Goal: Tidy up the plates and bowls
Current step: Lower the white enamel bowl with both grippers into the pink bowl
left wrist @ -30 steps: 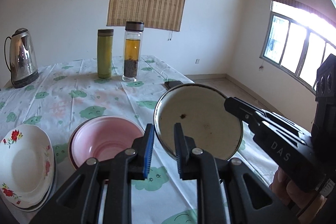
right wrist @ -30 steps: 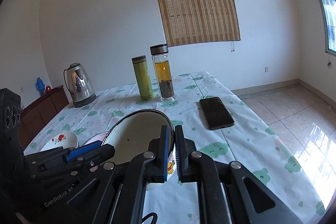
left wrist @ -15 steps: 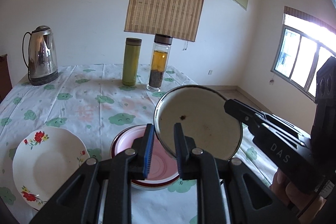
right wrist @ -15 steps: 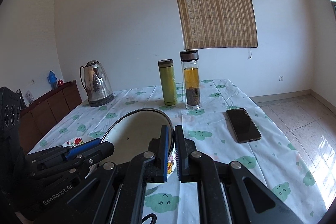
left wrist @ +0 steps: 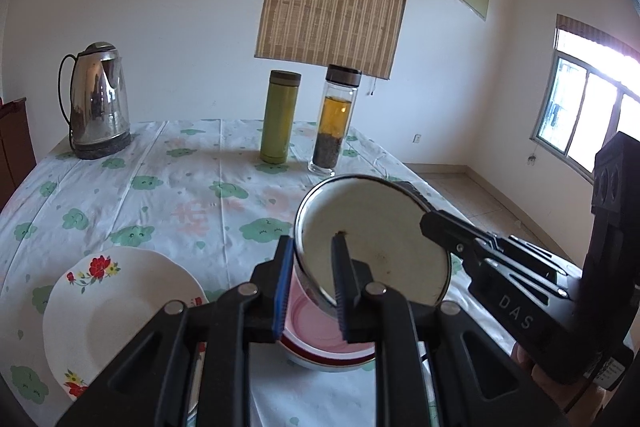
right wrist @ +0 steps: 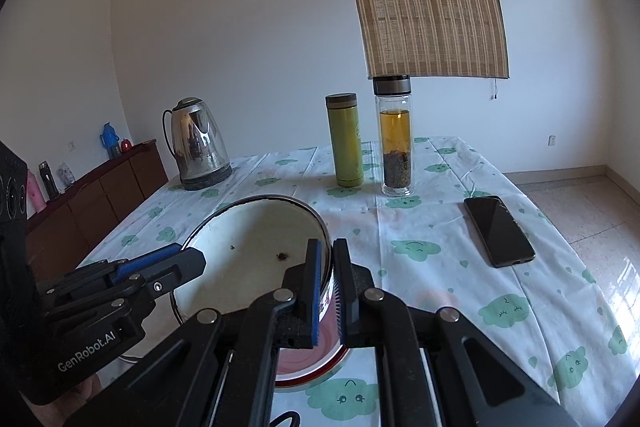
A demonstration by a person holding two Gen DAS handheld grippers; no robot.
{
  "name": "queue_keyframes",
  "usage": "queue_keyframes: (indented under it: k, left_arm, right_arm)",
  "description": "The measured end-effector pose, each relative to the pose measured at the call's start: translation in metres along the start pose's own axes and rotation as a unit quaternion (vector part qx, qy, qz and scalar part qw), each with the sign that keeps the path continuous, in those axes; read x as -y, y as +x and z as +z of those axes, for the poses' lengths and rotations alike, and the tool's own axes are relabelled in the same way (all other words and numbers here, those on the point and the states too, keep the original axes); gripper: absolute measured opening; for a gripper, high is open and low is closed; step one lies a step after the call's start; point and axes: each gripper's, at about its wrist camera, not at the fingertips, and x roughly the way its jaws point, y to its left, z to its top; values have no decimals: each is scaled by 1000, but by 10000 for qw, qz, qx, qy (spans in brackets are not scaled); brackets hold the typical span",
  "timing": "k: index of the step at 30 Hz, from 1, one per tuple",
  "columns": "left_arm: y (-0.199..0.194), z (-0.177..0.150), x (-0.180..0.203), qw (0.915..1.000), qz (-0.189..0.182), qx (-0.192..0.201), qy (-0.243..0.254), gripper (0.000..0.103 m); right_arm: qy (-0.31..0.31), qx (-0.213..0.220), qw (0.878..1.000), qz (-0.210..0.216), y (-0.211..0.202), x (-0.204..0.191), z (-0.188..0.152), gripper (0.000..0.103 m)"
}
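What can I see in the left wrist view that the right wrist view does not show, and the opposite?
Only the left wrist view shows the floral plate and the window.

Only the right wrist view shows the phone and the wooden cabinet.

Both show the enamel bowl, gripped at opposite rims by the left gripper and the right gripper above the pink bowl, plus the kettle, green flask and tea bottle.
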Motion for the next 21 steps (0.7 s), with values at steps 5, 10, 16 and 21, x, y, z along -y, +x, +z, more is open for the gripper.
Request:
queue_keyframes:
  k: [5, 10, 16, 21]
  left_arm:
    - [9, -5, -3, 9999, 47, -162, -16, 16]
    - [17, -12, -3, 9995, 56, -311, -22, 16]
    - [21, -14, -6, 9992, 85, -381, -46, 16]
    - [21, -14, -9, 9992, 117, -375, -70, 16]
  right_arm:
    - [74, -65, 9999, 38, 6, 2, -5, 7]
    - [19, -46, 10000, 2, 7, 1, -6, 7]
    - [42, -126, 9999, 18, 13, 2, -9, 7]
    - [58, -233, 9997, 28, 21, 2, -13, 7]
